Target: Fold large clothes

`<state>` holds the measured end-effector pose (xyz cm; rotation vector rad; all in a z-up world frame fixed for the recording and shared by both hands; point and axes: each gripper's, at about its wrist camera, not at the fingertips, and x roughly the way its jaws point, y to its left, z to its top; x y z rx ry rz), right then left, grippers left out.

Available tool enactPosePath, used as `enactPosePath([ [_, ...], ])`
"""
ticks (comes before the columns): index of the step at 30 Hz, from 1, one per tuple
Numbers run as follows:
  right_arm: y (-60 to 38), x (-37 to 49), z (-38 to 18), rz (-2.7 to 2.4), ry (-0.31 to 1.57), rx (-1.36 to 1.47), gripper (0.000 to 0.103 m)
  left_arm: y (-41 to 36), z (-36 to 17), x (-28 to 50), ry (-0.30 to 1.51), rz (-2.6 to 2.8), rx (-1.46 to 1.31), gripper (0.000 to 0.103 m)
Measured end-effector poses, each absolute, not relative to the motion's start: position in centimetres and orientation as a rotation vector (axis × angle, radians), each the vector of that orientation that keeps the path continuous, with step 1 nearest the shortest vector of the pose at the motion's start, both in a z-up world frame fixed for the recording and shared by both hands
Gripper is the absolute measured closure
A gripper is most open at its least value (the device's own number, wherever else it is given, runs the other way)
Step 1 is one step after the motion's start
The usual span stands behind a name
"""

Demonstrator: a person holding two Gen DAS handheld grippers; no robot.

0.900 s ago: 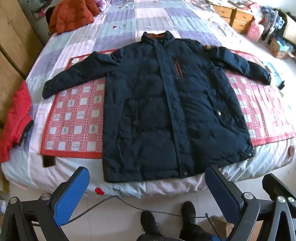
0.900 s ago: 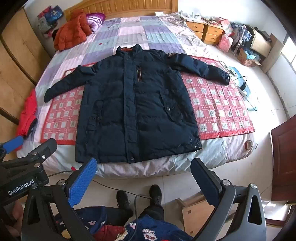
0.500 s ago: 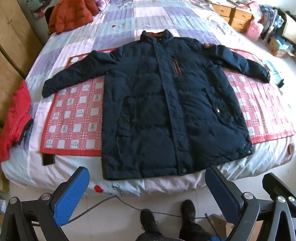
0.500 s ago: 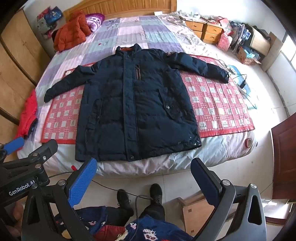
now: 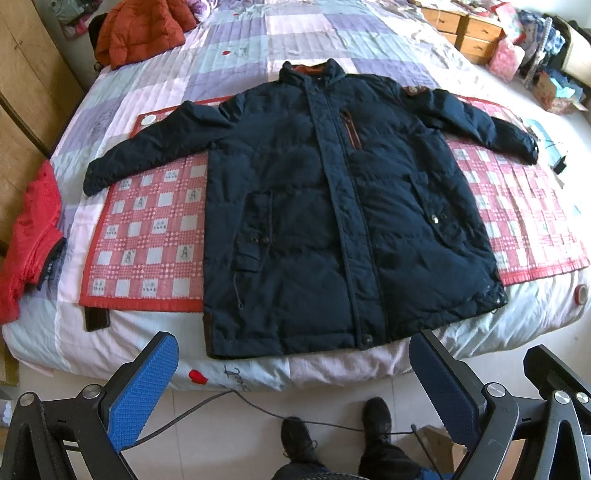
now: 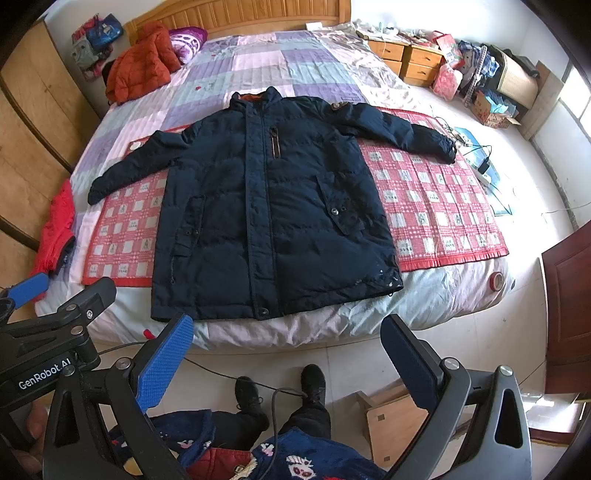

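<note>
The left gripper (image 5: 293, 373) and right gripper (image 6: 286, 354) both have their fingers spread wide with nothing between them. Beyond the fingertips of both, the navy padded coat (image 5: 332, 206) lies flat and unfolded, sleeves outstretched, on the red checked mat (image 5: 147, 236) across the bed (image 5: 258, 44).

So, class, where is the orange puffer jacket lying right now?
In both views the orange puffer jacket lies bunched at the bed's far left corner near the headboard, beyond the spread navy coat.
</note>
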<state>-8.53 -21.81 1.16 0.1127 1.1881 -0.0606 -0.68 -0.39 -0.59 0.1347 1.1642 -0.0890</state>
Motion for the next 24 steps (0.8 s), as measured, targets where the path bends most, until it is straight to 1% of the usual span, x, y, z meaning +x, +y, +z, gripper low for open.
enactPosePath([
  [24,-20.97,-8.82,1.15,-0.063,1.189,0.115,0.0,-0.35,-0.47,-0.55,1.165,-0.093,0.133,0.0],
])
